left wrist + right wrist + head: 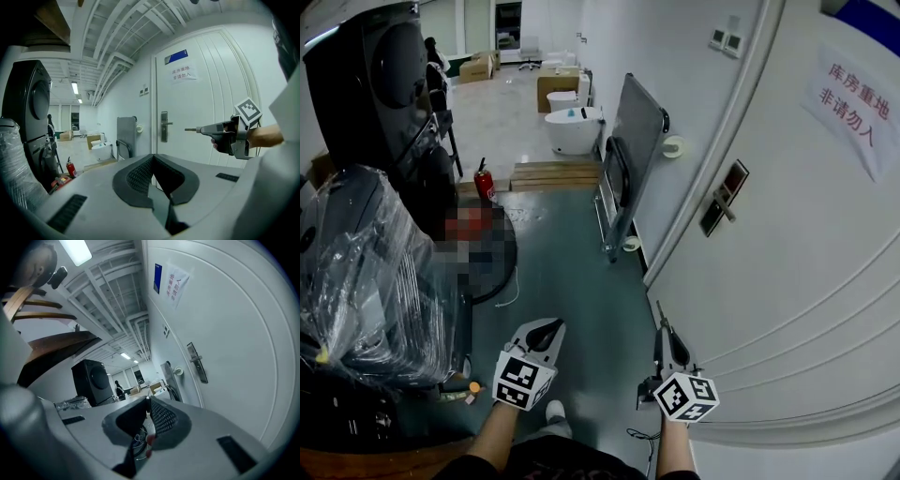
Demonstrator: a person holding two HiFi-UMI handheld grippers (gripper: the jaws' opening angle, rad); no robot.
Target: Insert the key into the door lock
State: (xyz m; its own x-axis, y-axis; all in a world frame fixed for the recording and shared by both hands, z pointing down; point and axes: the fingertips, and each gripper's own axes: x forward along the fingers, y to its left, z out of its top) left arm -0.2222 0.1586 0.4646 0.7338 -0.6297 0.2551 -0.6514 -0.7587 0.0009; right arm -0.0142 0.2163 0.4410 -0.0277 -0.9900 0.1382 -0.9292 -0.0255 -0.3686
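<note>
Risk: key (191, 129) pinched by thin edge in right tongs (660, 330); lock (722, 199) well apart; skewed approach could miss lock, twist key loose; left tongs (551, 326) clenched, empty.

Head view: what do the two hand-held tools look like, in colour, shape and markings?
The left tool and the right tool are light grey plastic wedges that taper to the tips. Each carries a cube with black-and-white square markers at its rear. Their inner pads are black and textured. The forearms behind them are bare.
</note>
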